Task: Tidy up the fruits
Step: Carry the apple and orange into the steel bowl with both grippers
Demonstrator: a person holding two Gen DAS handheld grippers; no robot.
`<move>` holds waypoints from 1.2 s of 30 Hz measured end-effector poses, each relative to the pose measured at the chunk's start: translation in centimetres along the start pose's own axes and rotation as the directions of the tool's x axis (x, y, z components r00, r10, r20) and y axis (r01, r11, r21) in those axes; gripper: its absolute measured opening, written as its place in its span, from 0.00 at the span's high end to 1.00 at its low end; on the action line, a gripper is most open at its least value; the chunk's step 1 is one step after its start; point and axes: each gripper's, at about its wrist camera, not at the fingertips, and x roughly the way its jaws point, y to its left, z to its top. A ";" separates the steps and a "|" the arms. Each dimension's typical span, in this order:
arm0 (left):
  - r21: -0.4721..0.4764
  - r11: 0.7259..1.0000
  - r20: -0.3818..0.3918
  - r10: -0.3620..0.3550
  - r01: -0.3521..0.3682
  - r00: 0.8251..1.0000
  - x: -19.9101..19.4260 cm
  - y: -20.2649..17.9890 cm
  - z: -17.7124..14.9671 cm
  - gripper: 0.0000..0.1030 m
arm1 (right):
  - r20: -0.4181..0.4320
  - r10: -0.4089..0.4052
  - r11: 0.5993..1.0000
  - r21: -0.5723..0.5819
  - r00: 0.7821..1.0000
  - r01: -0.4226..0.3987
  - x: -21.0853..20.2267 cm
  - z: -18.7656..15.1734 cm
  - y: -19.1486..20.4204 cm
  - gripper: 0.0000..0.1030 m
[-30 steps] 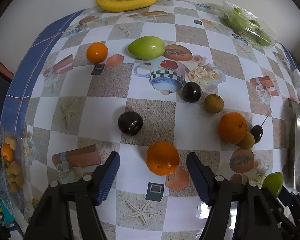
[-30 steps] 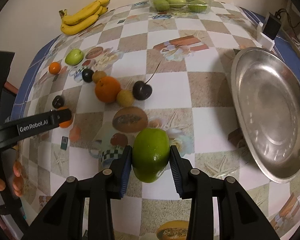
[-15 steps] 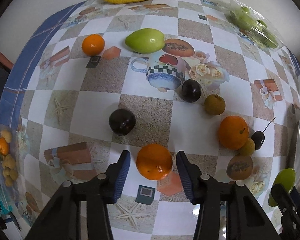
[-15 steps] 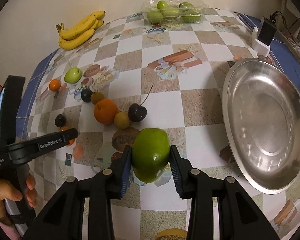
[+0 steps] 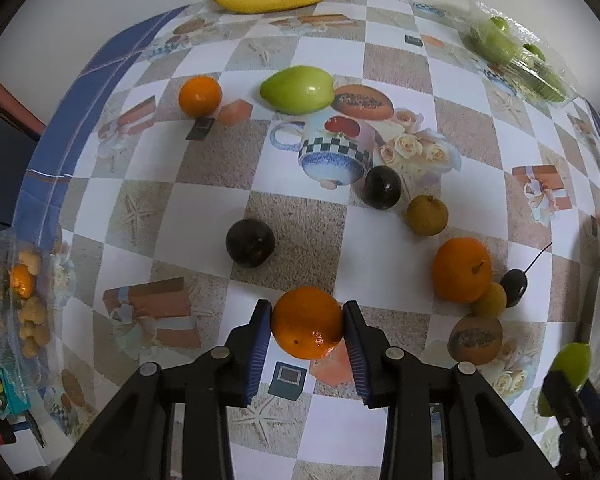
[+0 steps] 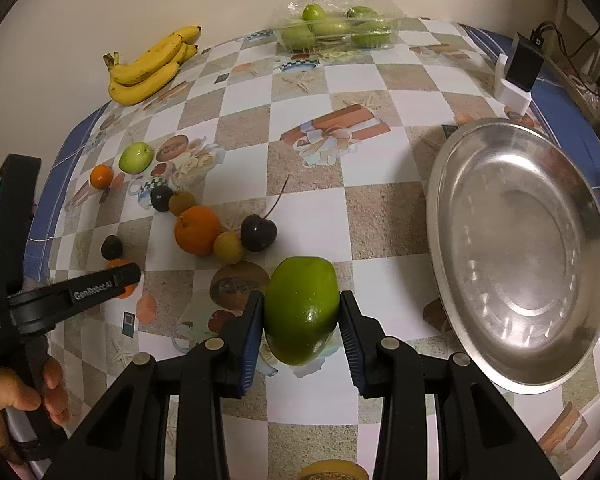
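Note:
My left gripper (image 5: 307, 334) is shut on an orange (image 5: 307, 322) low over the patterned tablecloth. My right gripper (image 6: 301, 320) is shut on a green guava (image 6: 301, 308) and holds it above the cloth, left of the empty steel plate (image 6: 515, 248). Loose on the table lie a second guava (image 5: 298, 89), a small orange (image 5: 200, 95), a larger orange (image 5: 461, 269), two dark plums (image 5: 250, 242) (image 5: 381, 187), a stemmed dark cherry (image 6: 258, 232) and two brownish round fruits (image 5: 427, 214) (image 5: 488, 299).
Bananas (image 6: 148, 66) lie at the far edge by the wall. A clear tray of green guavas (image 6: 335, 28) stands at the back. A clear box of small fruit (image 5: 22, 308) sits at the left edge. A black charger (image 6: 519, 68) stands behind the plate.
My left gripper moved forward around the orange and closed on it. My right gripper lifted the green guava higher and drew back from the table.

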 end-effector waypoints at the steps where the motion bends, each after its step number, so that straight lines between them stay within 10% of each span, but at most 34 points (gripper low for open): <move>1: 0.000 1.000 0.001 0.007 -0.007 1.000 -0.2 -0.2 0.0 0.63 | -0.006 0.003 1.000 0.003 1.000 -0.003 0.1 0.0 -0.1 0.62; 16: 0.137 0.988 0.105 -0.080 0.065 0.991 -7.0 -7.9 -0.1 0.63 | 0.078 -0.029 0.993 0.115 0.997 0.020 -2.5 1.2 -3.7 0.62; 36: 0.419 0.884 0.042 -0.247 0.208 0.968 -7.3 -24.3 -2.6 0.62 | 0.024 -0.145 0.894 0.432 0.989 0.121 -3.0 1.5 -16.8 0.62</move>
